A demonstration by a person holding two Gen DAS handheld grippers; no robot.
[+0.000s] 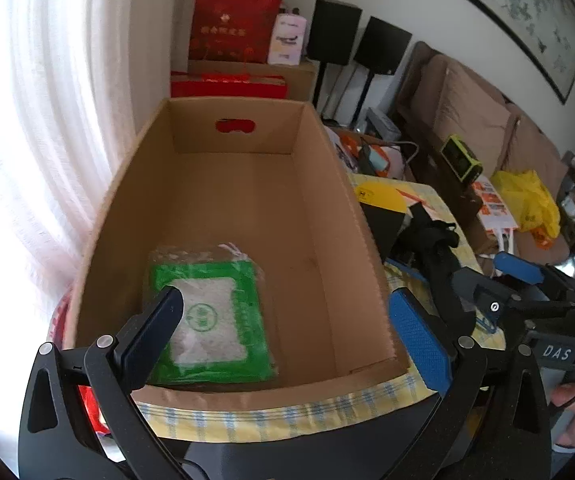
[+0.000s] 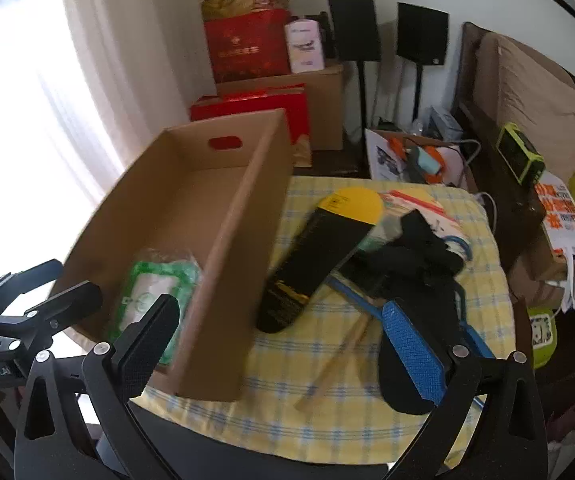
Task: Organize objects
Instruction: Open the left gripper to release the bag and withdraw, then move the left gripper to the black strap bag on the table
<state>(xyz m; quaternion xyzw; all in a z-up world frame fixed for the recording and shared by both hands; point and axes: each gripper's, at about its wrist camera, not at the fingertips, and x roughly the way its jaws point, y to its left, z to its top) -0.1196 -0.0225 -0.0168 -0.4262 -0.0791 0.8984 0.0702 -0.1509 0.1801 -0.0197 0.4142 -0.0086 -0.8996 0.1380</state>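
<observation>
We see one cardboard box [image 1: 327, 208] on a table with a yellow and blue checked cloth [image 2: 367, 420]; its near wall is partly covered by our own tools, and the far wall has one oval handle hole [image 1: 234, 125]. Inside, at the near left of the brown floor, lies one flat packet [image 1: 223, 312] of shiny plastic with a green border and a pale grainy window; its near left corner is hidden behind a black finger. The left gripper [image 1: 287, 336] hangs above the near edge of the box with its two fingers wide apart and nothing between them. The right gripper [image 2: 283, 344] is also fully spread and holds nothing, above the cloth just right of the box. Beside the box on the right lies one long insole [image 2: 319, 256], black with a rounded yellow tip. Right of it we see a heap of black cloth [image 2: 419, 248], whose shape is hard to make out, and one pale wooden stick [image 2: 339, 360]. A blue piece [image 2: 359, 300] under the heap is mostly covered, so we cannot tell what it is. The right wrist view is slightly blurred.
</observation>
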